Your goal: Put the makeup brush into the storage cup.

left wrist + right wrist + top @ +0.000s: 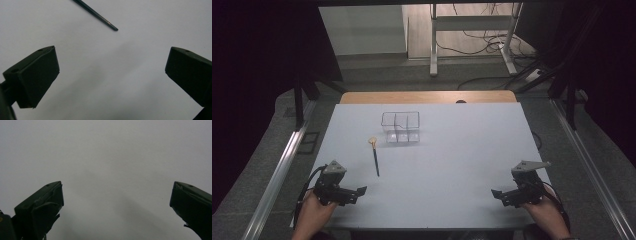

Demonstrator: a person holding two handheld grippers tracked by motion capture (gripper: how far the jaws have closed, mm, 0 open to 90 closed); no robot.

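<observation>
Only brush (96, 13) handle tip, bristles cropped

Dark-handled brush (375, 159) with tan bristles, clear box (400, 127), white table (452, 170).

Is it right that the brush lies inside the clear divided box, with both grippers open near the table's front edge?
Not quite: the brush lies on the table, in front of the clear divided box, as the high view shows. Both grippers, left and right, are open near the front edge.
</observation>
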